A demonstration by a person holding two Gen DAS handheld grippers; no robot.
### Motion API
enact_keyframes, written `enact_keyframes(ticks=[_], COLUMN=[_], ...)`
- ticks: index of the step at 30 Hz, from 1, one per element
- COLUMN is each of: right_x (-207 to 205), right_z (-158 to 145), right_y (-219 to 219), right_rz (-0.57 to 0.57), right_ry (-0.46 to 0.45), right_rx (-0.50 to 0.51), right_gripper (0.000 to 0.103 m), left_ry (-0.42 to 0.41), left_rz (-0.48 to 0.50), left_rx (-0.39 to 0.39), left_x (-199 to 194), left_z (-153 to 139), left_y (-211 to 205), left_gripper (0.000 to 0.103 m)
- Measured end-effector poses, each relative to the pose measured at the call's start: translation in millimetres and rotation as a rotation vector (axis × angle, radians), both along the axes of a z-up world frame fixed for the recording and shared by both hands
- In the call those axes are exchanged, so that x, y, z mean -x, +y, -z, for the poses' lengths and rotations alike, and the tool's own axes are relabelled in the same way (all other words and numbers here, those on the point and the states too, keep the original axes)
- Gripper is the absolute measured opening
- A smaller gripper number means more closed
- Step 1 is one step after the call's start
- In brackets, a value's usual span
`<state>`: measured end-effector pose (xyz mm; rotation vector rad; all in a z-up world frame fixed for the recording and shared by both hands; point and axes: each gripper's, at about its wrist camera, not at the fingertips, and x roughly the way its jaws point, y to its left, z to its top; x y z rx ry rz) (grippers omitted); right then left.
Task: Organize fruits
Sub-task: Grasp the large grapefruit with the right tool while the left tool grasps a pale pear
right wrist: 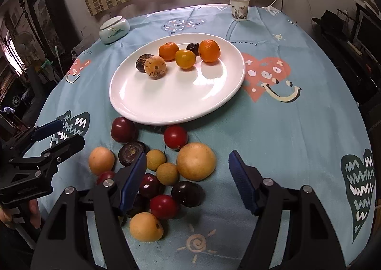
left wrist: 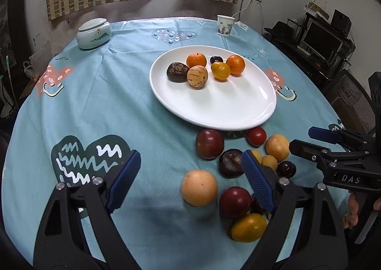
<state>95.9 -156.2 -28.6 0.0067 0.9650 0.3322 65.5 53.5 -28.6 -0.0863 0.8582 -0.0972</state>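
Observation:
A white plate (left wrist: 214, 122) (right wrist: 142, 115) holds two oranges (left wrist: 196, 60), a yellow fruit (left wrist: 220, 70), a striped fruit (left wrist: 197, 77) and two dark ones. In front of it several loose fruits lie on the blue cloth: red plums (left wrist: 209, 143), pale yellow rounds (right wrist: 195, 161), dark ones (right wrist: 187, 193). My left gripper (left wrist: 190, 154) is open above the cloth, with a pale orange fruit (left wrist: 198, 187) on the table below the gap. My right gripper (right wrist: 188, 154) is open over the pile. Each gripper shows in the other's view, the right one (left wrist: 301, 139) and the left one (right wrist: 71, 131).
A lidded ceramic jar (left wrist: 94, 34) stands at the far left of the round table and a paper cup (left wrist: 225, 25) at the far right. A monitor and shelves (left wrist: 321, 38) stand beyond the right edge. A hand (right wrist: 33, 215) grips the left handle.

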Motion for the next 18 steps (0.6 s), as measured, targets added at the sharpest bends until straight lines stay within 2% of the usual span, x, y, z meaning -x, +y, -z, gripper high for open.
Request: enact_keyframes(ticks=[18], right_x=[14.1], right_z=[3.7], right_y=[0.9], right_rz=[-0.003], right_ry=[0.01], right_rx=[0.017], right_gripper=[0.072], left_ry=[0.026], left_rz=[-0.005], left_rx=[0.018], left_x=[13.8], left_z=[10.1], left_y=[4.0], left_gripper=[0.088])
